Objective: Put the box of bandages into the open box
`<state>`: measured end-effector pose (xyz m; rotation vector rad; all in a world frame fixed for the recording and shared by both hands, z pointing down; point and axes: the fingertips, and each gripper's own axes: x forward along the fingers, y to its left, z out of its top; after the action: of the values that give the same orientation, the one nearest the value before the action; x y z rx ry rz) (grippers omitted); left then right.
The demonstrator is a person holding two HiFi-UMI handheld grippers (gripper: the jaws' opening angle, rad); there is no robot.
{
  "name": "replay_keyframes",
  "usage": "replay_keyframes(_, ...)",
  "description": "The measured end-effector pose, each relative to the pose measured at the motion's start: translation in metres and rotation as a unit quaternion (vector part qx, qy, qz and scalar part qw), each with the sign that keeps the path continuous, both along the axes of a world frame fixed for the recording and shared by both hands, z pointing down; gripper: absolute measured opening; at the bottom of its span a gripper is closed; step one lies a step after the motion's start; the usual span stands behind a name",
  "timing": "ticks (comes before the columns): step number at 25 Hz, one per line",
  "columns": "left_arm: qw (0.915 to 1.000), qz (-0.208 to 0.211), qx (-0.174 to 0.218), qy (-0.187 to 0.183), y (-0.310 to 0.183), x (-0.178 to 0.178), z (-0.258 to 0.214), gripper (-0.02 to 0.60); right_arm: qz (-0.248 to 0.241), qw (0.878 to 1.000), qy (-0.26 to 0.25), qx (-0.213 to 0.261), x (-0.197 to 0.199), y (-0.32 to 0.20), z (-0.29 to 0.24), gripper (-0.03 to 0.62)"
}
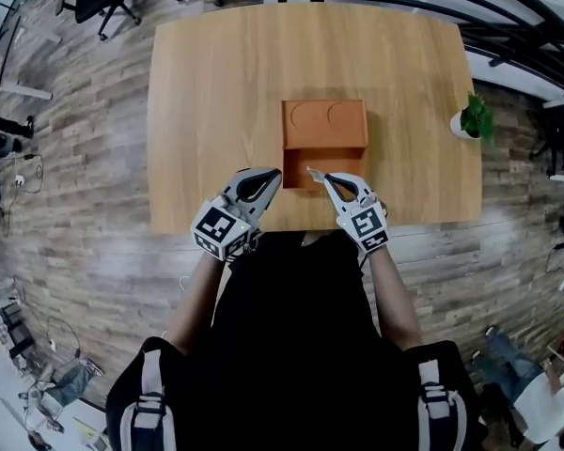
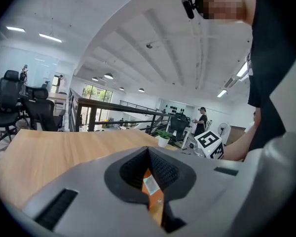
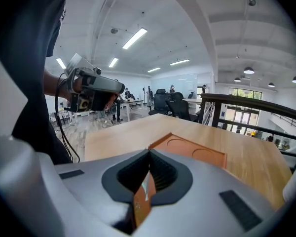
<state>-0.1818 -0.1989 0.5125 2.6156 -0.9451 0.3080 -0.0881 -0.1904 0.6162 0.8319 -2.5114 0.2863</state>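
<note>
We saw left gripper and right gripper each clamped on orange card at box near side. Box sat open on table.

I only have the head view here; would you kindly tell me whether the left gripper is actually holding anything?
Observer: Yes, the left gripper has its jaws closed on a thin orange piece bearing a white label.
Operator: And the right one?
Observer: The right gripper is also shut on a thin orange piece; same one or not, I cannot tell.
Operator: Anyone nearby?
Observer: A person stands well beyond the table.
</note>
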Motion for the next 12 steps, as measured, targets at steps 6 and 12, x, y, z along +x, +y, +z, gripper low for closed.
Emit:
replay_keyframes(6, 0.9996, 0.026, -0.01, 0.009, 0.003, -0.001, 0.008, 0.021, 0.019, 1.0, 0.003, -0.013, -0.008, -0.001, 0.013, 0.025)
replay_keyframes(12, 0.999, 0.042, -0.007, 0.015, 0.0, 0.002, 0.007, 0.021, 0.027, 0.999, 0.006, -0.026, -0.012, -0.003, 0.027, 0.025)
